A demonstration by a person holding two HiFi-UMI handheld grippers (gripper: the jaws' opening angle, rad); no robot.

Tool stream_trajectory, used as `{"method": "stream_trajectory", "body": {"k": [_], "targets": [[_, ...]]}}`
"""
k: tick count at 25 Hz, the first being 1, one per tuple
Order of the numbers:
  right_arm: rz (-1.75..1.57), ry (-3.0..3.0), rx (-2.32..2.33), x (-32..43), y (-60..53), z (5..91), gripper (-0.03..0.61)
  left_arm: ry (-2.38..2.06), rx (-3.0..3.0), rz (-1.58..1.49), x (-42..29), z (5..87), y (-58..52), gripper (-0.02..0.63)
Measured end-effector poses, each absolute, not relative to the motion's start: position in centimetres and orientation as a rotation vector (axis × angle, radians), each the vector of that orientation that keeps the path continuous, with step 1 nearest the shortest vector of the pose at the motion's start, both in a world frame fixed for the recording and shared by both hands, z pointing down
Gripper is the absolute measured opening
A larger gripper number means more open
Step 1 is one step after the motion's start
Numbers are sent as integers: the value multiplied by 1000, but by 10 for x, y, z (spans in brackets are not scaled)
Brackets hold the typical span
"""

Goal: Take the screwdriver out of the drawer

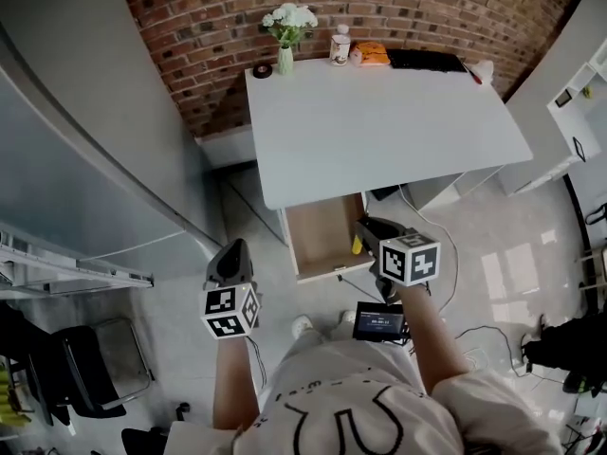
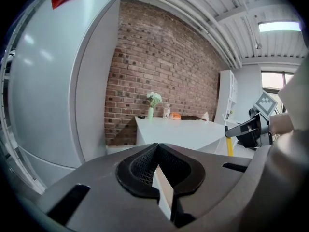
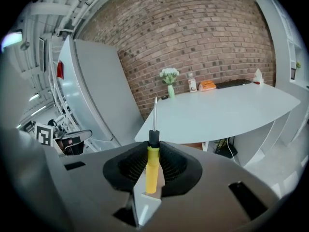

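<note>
Your right gripper [image 3: 153, 152] is clamped on the yellow screwdriver [image 3: 151, 174] by its handle, at the 3 o'clock edge of the open drawer [image 1: 318, 227]. Lift it straight clear with a firm grip. Your left gripper [image 2: 157, 172] is closed on nothing, at the drawer's 8 o'clock.

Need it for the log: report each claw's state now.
Left claw: closed, empty.
Right claw: closed on the screwdriver.
</note>
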State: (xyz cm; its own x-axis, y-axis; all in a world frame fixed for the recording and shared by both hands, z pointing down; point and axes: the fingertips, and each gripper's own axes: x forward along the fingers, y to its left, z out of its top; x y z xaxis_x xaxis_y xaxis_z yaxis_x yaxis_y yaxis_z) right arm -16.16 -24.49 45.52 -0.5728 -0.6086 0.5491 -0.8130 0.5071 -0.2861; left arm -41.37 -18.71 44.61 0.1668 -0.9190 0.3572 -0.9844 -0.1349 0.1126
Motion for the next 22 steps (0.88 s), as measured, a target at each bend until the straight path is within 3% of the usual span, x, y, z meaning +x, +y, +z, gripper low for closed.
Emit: {"method": "stream_trajectory", "body": {"k": [10, 22], "targets": [[436, -2600, 1225, -111, -233, 362, 77, -1912, 2198, 176, -369, 381, -194, 12], [86, -2765, 1297, -84, -224, 308, 77, -1987, 2336, 108, -334, 321, -194, 12]]}}
